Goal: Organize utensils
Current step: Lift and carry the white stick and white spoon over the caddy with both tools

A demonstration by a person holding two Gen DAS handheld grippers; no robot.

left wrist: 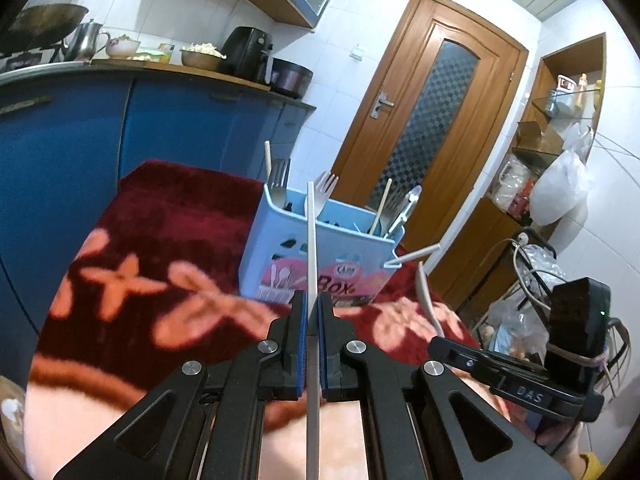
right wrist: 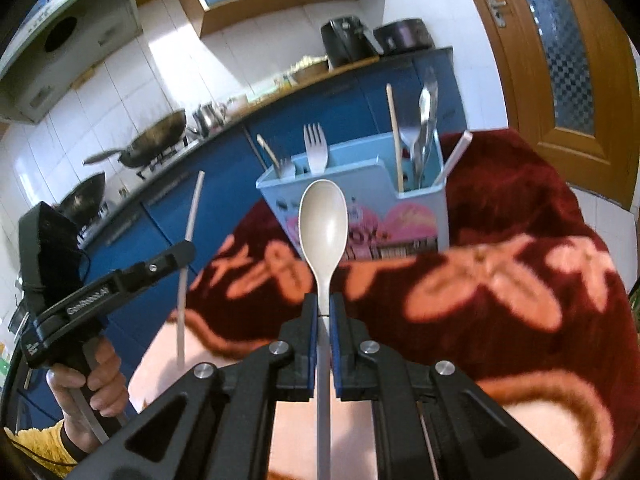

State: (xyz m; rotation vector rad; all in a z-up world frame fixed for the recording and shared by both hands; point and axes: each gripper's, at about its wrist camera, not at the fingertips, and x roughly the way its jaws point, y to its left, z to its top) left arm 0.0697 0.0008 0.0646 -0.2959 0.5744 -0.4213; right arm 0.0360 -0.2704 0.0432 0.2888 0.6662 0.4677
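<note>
A light blue utensil box [left wrist: 320,256] stands on a red flowered cloth [left wrist: 168,220]; it also shows in the right wrist view [right wrist: 360,208]. It holds forks [right wrist: 315,148], chopsticks and metal tongs [right wrist: 426,128]. My left gripper [left wrist: 311,300] is shut on a pale chopstick [left wrist: 311,232], held upright just in front of the box. My right gripper [right wrist: 324,304] is shut on a beige spoon [right wrist: 323,216], bowl up, in front of the box. The left gripper with its chopstick [right wrist: 188,256] shows at the left of the right wrist view.
Blue kitchen cabinets [left wrist: 120,120] with a counter of pots and an air fryer [left wrist: 246,54] stand behind the table. A wooden door [left wrist: 432,112] is at the back right. Shelves with bags and cables [left wrist: 540,200] are at the right.
</note>
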